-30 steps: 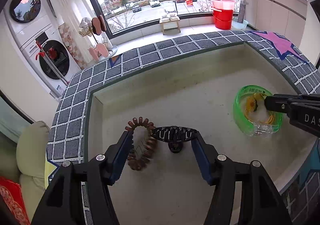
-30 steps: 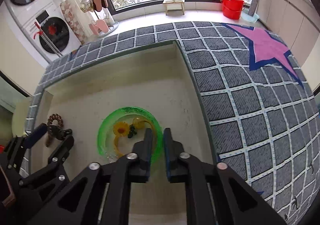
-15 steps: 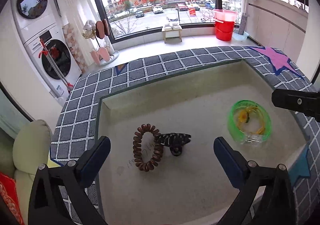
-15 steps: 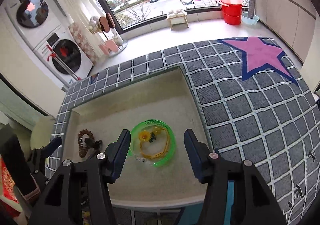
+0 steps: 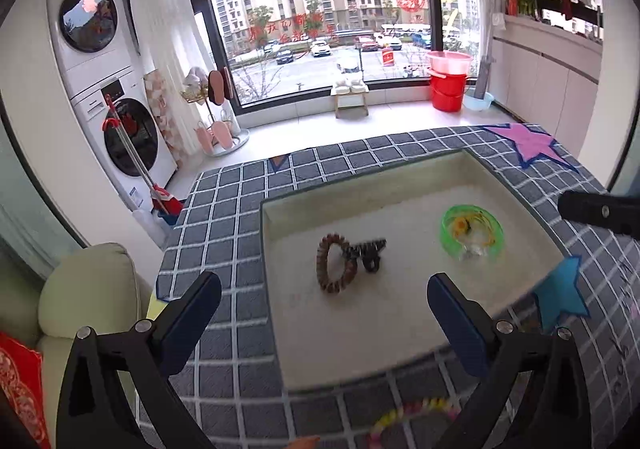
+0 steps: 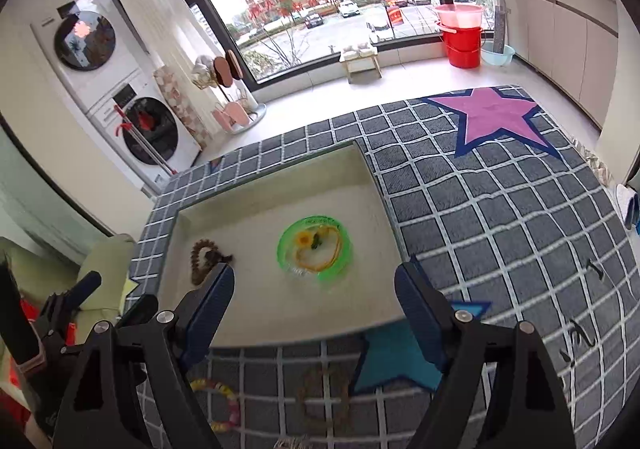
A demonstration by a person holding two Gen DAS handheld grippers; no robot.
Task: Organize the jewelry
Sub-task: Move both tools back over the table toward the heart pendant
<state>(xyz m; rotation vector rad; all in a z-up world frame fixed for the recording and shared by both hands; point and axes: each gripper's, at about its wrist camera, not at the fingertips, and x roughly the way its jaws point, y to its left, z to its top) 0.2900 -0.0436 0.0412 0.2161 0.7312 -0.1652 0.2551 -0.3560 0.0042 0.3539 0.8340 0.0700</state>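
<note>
Hovering with jaws spread wide and empty, the left gripper point(image 5: 324, 313) and right gripper point(image 6: 314, 299) face the tray point(image 5: 400, 341), where a brown bracelet point(image 5: 335, 267) touches a black clip point(image 5: 370, 253) and a green ring point(image 6: 315, 247) lies well apart, beads point(image 6: 218, 401) near the tray.

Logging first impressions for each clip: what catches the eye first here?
The green ring with a yellow flower piece inside, on the right side of the cream tray. Next, the brown bead bracelet touching a black hair clip at the tray's left, and the pink star on the checked mat.
</note>
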